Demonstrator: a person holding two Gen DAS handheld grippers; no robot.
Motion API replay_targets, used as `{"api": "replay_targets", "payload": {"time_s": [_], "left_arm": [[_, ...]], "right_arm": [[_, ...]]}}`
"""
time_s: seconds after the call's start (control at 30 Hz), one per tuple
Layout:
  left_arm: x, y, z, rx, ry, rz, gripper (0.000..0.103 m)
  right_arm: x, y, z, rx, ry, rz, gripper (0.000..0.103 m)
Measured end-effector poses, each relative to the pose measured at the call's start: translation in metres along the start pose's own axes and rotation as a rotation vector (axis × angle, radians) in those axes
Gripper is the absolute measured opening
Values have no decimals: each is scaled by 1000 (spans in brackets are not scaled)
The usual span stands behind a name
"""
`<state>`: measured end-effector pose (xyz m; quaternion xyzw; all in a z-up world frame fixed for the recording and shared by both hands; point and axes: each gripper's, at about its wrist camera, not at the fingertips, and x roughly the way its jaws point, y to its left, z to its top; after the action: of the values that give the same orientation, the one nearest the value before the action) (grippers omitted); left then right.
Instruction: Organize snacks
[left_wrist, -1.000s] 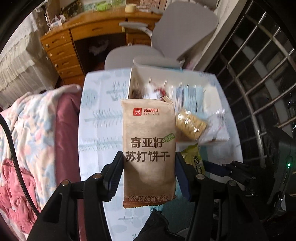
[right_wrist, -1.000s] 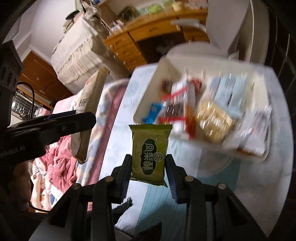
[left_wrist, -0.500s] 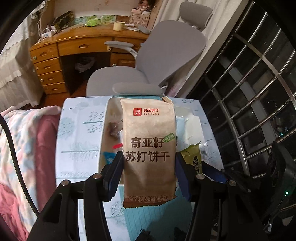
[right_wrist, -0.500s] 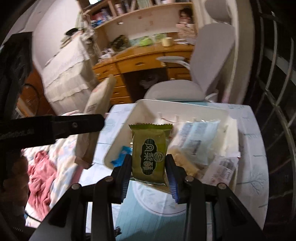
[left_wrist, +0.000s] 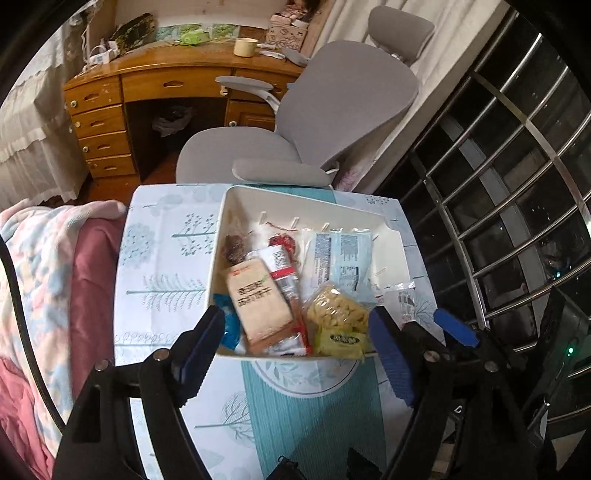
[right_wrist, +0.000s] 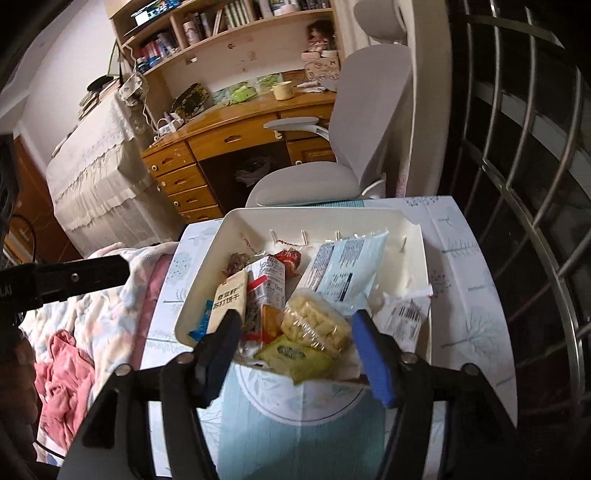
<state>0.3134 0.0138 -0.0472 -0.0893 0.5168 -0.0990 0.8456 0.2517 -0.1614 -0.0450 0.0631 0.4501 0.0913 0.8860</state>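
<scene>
My left claw (left_wrist: 295, 336) is opening, its blue pads spread wide with nothing pressed between them; it hangs over the near edge of the white tray (left_wrist: 391, 236) on the small table (left_wrist: 162, 258). The brown cracker packet (left_wrist: 260, 308) lies below that gap in the near left part of the tray, loose, not touching either pad, its long axis running from the near rim toward the far one, with the printed top end pointing away from me and tilted a little left. My right claw (right_wrist: 295, 345) is opening too, and nothing is gripped in it. The green packet (right_wrist: 295, 356) lies beneath it at the tray's near edge, flat, its long side running along that rim. A yellow snack bag (right_wrist: 316, 323) sits just behind it, touching it.
</scene>
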Motion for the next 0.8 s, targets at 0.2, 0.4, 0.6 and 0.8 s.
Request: {"api": "replay_targets", "payload": {"time_s": [0.2, 0.4, 0.6, 0.8], "left_arm": [[-25, 28, -26, -22, -5, -4, 79], [-47, 54, -68, -5, 1, 7, 79], [-64, 72, -122, 12, 56, 25, 79], [-82, 77, -168, -53, 76, 69, 79]], "right_arm": [[-12, 20, -31, 44, 22, -5, 78], [-22, 41, -76, 118, 81, 5, 85], [-36, 65, -118, 105, 156, 56, 87], [-60, 65, -133, 16, 192, 102, 87]]}}
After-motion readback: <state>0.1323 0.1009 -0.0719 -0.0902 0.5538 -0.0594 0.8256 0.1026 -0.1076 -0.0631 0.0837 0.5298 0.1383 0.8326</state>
